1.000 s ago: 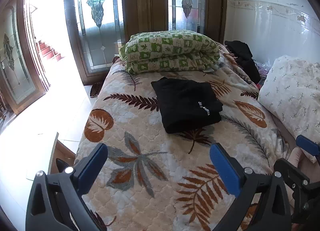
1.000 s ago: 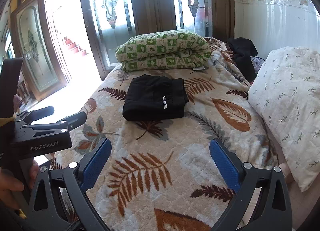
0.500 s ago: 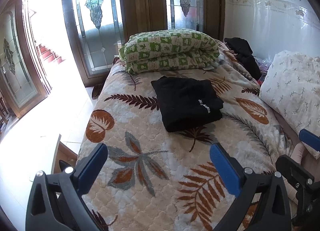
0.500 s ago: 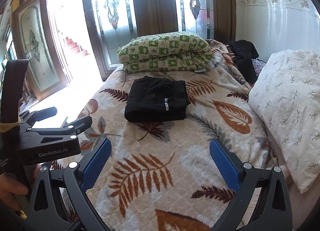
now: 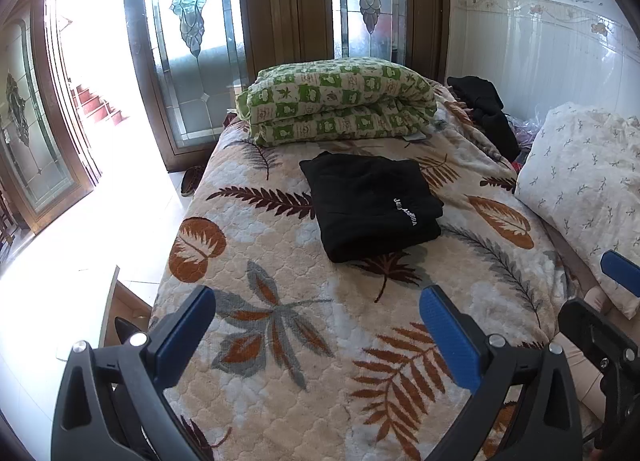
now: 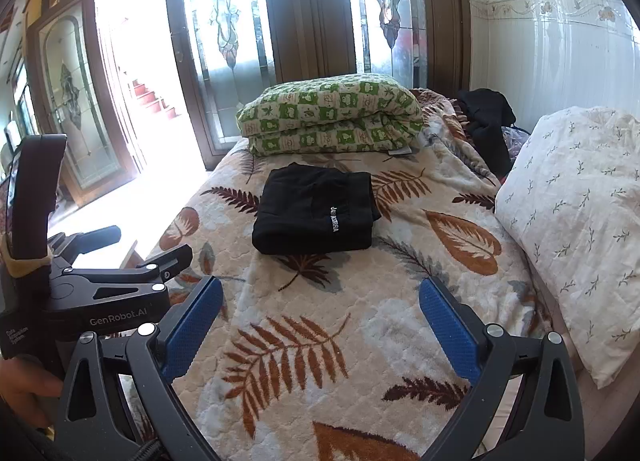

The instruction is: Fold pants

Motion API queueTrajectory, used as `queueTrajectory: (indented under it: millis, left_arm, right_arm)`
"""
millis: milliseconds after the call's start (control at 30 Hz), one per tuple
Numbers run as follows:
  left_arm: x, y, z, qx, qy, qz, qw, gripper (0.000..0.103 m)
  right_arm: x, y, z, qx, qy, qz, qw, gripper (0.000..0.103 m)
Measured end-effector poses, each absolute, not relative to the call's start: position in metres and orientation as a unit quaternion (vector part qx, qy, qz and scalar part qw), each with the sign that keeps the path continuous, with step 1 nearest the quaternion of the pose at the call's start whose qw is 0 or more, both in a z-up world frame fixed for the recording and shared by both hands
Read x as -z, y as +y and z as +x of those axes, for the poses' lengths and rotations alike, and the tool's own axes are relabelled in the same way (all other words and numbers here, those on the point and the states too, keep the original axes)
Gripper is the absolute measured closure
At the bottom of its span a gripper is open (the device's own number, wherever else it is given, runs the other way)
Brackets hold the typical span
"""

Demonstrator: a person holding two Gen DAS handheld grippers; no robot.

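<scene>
Black pants [image 5: 370, 205] [image 6: 314, 215] lie folded into a compact rectangle on the leaf-patterned bed cover [image 5: 280, 301], with white lettering showing on one edge. My left gripper [image 5: 316, 329] hangs open well short of the pants, above the cover, nothing between its blue pads. My right gripper [image 6: 320, 323] is open too, equally far back from the pants and empty. In the right wrist view the left gripper's black body [image 6: 100, 293] appears at the lower left, held by a hand [image 6: 24, 385].
A folded green-and-white quilt [image 5: 340, 101] lies beyond the pants at the bed's far end. A white flowered pillow [image 6: 576, 221] fills the right side. Dark clothes [image 5: 484, 109] are piled by the wall. Glass doors [image 5: 192, 41] and bright floor [image 5: 80, 241] are to the left.
Both grippers have drifted slightly back and up from the pants, staying open. The pants have not moved.
</scene>
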State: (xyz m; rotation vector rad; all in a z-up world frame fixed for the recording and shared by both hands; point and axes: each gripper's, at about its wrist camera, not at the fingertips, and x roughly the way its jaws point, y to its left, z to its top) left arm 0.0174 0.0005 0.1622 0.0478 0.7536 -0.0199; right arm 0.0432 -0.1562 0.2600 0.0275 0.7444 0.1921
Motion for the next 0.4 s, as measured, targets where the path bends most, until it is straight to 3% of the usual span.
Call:
queueTrajectory:
  millis: [400]
  left_arm:
    - [-0.1627,0.0008,0.0171,0.011,0.368,0.018,0.93,0.0]
  right_arm:
    - [-0.2612,-0.1556,0.0429,-0.092,0.363,0.014,0.927,0.003]
